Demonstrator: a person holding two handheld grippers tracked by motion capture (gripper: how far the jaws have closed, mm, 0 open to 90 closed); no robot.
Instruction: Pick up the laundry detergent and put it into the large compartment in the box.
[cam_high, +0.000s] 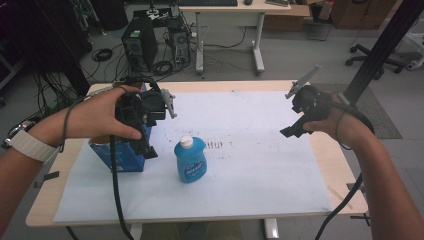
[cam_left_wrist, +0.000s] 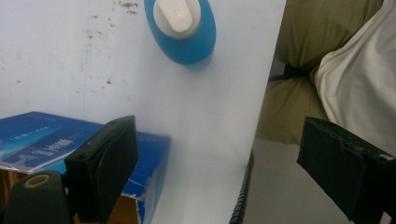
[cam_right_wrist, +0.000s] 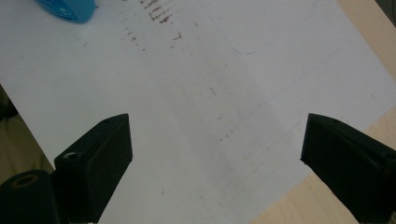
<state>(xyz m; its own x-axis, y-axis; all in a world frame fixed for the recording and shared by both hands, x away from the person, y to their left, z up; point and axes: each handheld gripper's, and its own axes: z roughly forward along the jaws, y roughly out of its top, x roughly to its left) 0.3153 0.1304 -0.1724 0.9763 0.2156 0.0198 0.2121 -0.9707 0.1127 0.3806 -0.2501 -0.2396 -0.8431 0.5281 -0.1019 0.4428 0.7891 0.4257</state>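
The table (cam_high: 320, 150) is filling the middle of the high view under a white sheet (cam_high: 250, 165), and a blue box (cam_high: 117, 157) is sitting at the left of the frame with its open top showing torn cardboard at the lower left of the left gripper view. Just to its right, in the lower centre of the high view, the blue bottle (cam_high: 190, 160) is standing upright, white cap (cam_high: 186, 141) on, apart from the box and from both tools. The left gripper (cam_high: 145, 147) is hovering over the box, jaws spread wide and holding nothing, with the bottle (cam_left_wrist: 180, 30) lying at the top of its own view. The right gripper (cam_high: 289, 132) is hanging at the right of the frame, well apart from the bottle (cam_right_wrist: 67, 9), jaws likewise gaping and empty. The step looks like a reach for the bottle, and the left tool is the nearer. To do it well, it is worth dropping low beside the bottle, straddling its narrow sides below the cap, and squeezing gently, since the smooth plastic may tip or slip.
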